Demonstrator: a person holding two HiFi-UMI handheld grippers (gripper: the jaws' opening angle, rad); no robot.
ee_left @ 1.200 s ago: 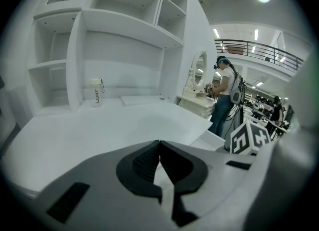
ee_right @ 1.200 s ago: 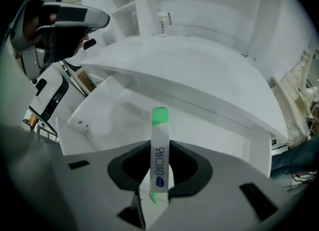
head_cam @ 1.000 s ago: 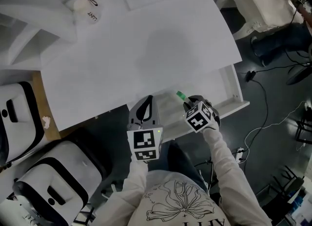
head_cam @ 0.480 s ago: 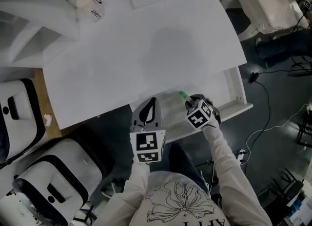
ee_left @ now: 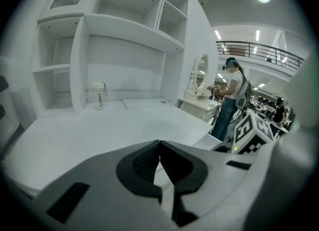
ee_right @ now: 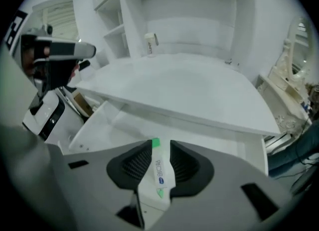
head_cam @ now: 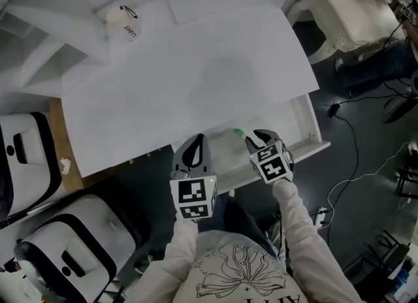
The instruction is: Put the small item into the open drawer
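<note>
Hovering over the open drawer (head_cam: 312, 119), the right tool (ee_right: 160, 151) is spreading its jaws, with the white, green-capped tube (ee_right: 160, 173) between them. Hold it low and level so the tube lands inside, clear of the bench (head_cam: 196, 66) edge. The left tool (ee_left: 159, 148) is pressed together, empty.

Head view: right gripper (head_cam: 253, 137), jaws opening with tube (head_cam: 240, 132) between them, covers all of it but the green cap. Drawer (head_cam: 308, 120) rear sits under desk top (head_cam: 196, 73), unseen. Right gripper view: tube's tail end hidden behind gripper body; tube print too small to read.
</note>
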